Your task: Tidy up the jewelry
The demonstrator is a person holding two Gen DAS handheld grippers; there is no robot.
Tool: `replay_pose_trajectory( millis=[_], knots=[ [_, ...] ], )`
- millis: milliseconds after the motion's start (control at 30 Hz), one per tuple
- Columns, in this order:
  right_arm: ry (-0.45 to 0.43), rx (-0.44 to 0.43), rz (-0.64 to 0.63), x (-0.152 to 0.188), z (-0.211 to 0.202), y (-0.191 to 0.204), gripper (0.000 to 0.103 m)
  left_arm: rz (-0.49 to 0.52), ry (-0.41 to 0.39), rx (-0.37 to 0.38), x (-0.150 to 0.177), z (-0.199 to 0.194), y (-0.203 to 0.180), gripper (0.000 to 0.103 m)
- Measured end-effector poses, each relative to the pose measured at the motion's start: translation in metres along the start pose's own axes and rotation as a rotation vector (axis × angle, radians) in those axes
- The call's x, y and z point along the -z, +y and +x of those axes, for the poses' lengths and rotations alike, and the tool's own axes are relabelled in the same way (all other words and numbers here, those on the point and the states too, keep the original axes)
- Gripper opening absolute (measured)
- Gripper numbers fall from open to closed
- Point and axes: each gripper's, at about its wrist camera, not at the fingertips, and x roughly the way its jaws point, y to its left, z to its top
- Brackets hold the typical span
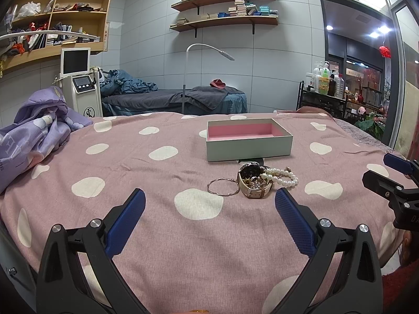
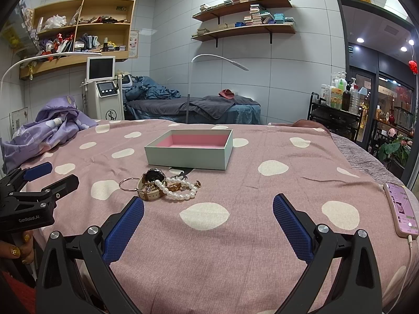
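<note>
A small pile of jewelry lies on the pink spotted bedspread: a thin bangle [image 1: 222, 187] [image 2: 128, 184], a watch with a beige strap [image 1: 252, 180] [image 2: 152, 183] and a pearl bracelet [image 1: 282, 176] [image 2: 178, 191]. Just behind it stands an open pale green box with a pink lining [image 1: 248, 140] [image 2: 191, 151], nothing visible inside. My left gripper [image 1: 209, 204] is open and empty, short of the pile. My right gripper [image 2: 208, 209] is open and empty, to the right of the pile. Each gripper shows at the edge of the other's view.
A phone on a charging cable [image 2: 400, 209] lies near the bed's right edge. A crumpled purple quilt [image 1: 36, 130] sits at the left. Behind the bed are a white machine with a screen [image 1: 78, 83], another bed and a bottle rack [image 1: 327, 89].
</note>
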Motion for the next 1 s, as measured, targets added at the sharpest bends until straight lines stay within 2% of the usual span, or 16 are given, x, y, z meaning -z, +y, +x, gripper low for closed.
replay_pose_trajectory(
  millis=[1000],
  knots=[
    [0.001, 0.000, 0.001, 0.0000, 0.0010, 0.0005, 0.097, 0.004, 0.002, 0.002, 0.0019, 0.0017, -0.0018, 0.098]
  ],
)
